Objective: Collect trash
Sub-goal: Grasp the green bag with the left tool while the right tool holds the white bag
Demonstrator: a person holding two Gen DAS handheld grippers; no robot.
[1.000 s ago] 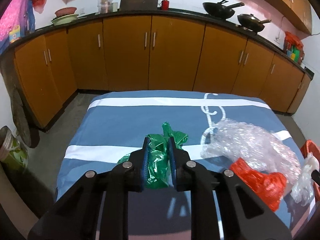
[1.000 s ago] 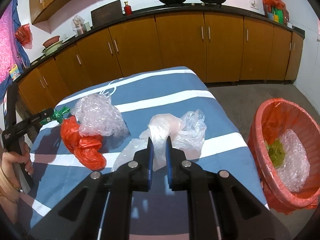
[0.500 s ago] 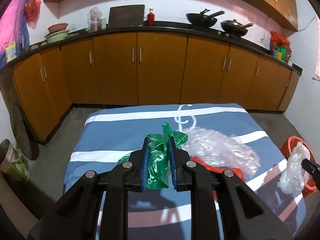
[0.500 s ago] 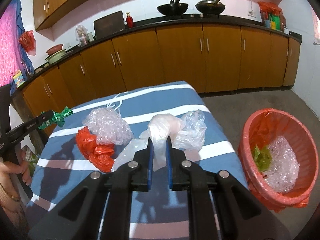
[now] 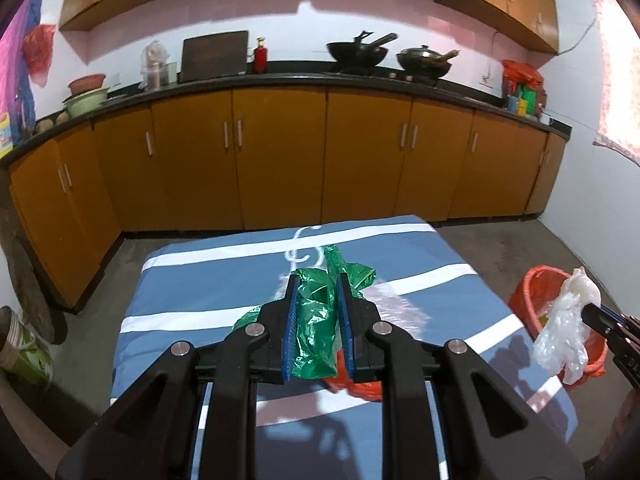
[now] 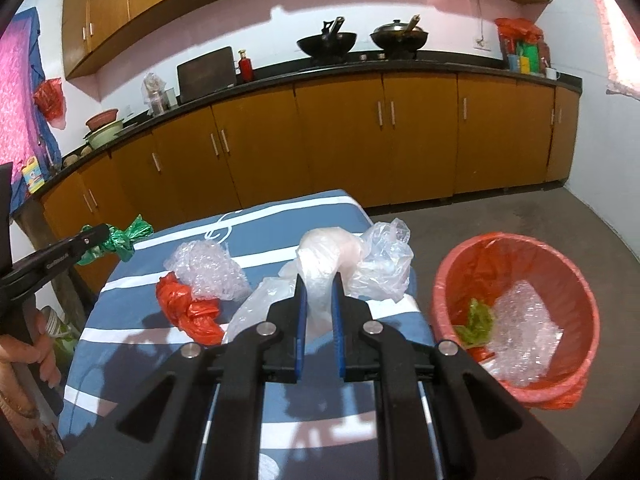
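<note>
Two bags are off the desk (image 6: 256, 404) at once, one in each tongs, and the move ahead turns on where the bin (image 6: 516, 248) lies from them. It stands on the floor just off the desk's right edge, red-lined, open mouth up, with bubble wrap and a green scrap already inside. In the right-wrist view it sits right of and below the right tongs (image 6: 318, 300), so that hand is the nearer one; in the left-wrist view it is far off to the right of the left tongs (image 5: 318, 308), which would have to cross the desk to reach it. On the desk, left of the right tongs, a wad of bubble wrap (image 6: 208, 268) and a red bag (image 6: 188, 312) lie touching, not yet collected. The right tongs are nearly closed, pinching a clear bag (image 6: 352, 256) whose loose ends billow above and beside the pads. The left tongs are clamped a little wider on a crumpled green bag (image 5: 316, 320), its long axis running along the fingers and sticking out past the tips.
</note>
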